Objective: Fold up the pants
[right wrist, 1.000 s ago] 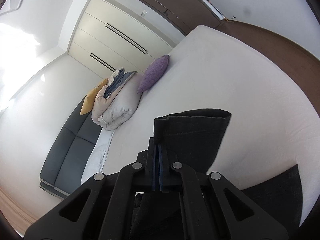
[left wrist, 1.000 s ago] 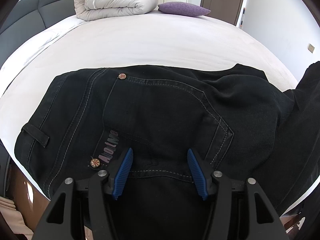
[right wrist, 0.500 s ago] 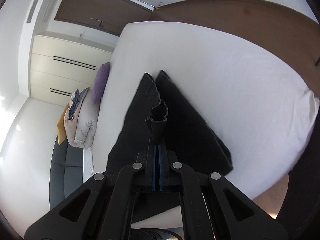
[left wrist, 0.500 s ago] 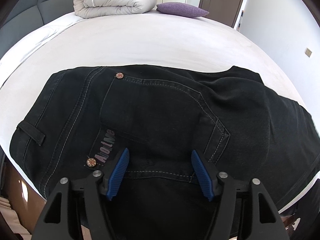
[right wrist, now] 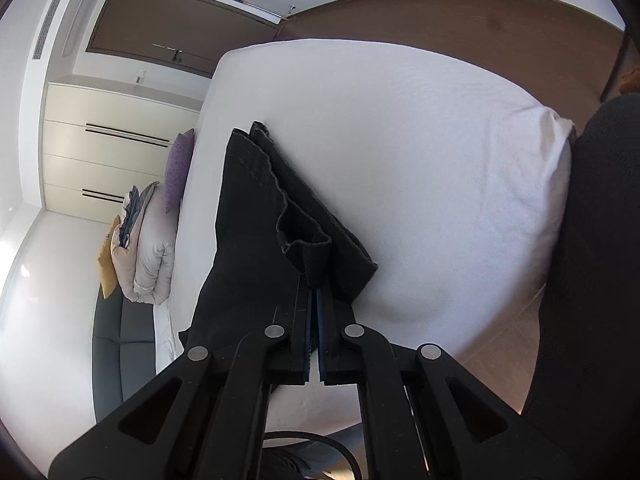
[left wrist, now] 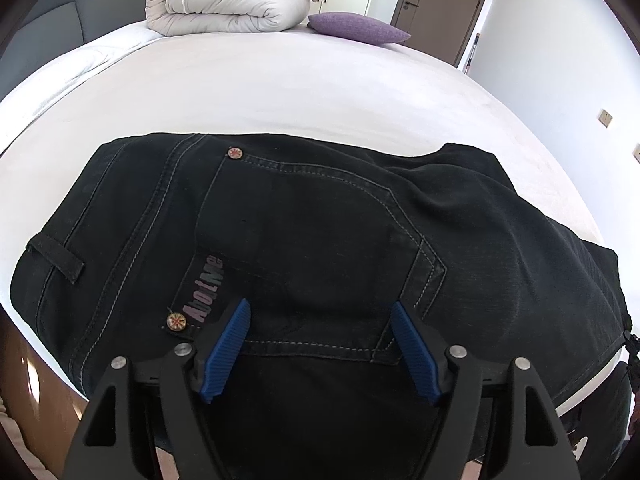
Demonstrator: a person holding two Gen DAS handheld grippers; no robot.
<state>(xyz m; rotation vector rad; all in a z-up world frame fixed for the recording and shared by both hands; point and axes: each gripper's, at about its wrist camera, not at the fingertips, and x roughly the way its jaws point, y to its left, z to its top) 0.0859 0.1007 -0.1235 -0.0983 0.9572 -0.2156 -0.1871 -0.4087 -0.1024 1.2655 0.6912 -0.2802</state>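
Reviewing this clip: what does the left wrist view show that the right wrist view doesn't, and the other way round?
Left wrist only: the open left gripper over the pants' back pocket, rivets and waistband. Right wrist only: the right gripper shut on the leg hems, plus the white wardrobe. Both: the white bed, rolled duvet, purple pillow and brown door.

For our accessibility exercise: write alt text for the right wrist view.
The right gripper, shut, pinches the cuffs of black pants above a white bed. A folded duvet and purple pillow lie beyond.
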